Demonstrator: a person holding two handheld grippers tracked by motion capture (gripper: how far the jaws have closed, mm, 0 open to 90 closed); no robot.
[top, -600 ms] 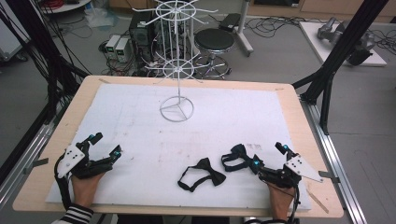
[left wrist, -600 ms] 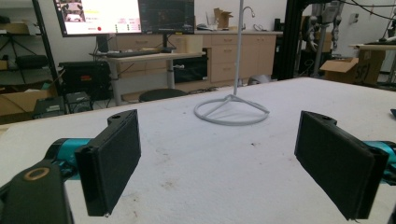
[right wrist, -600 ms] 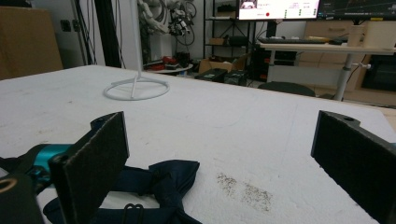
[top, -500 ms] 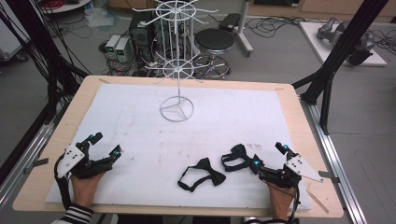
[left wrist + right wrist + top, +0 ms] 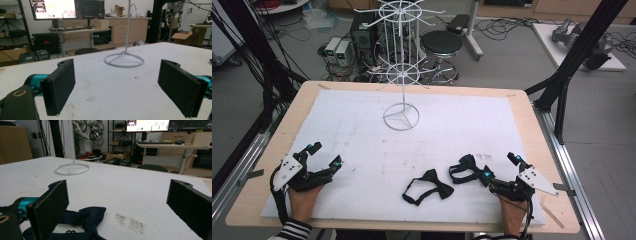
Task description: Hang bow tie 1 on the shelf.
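Note:
Two dark bow ties lie on the white mat near the front edge. One bow tie [image 5: 429,186] sits in the middle, apart from both grippers. The other bow tie [image 5: 467,167] lies right beside my right gripper [image 5: 499,166], and in the right gripper view that bow tie [image 5: 85,218] rests by the left jaw, not between the pads. The right gripper [image 5: 120,207] is open and holds nothing. At the front left my left gripper [image 5: 326,153] rests on the mat, also open and bare [image 5: 121,87]. A white wire display rack [image 5: 401,117] stands at the back middle.
The rack's ring base [image 5: 124,60] lies ahead of the left gripper and farther left in the right gripper view [image 5: 72,169]. The wooden table edge [image 5: 532,130] frames the mat. Black frame posts [image 5: 562,95] stand at the right, with a stool [image 5: 441,45] behind the table.

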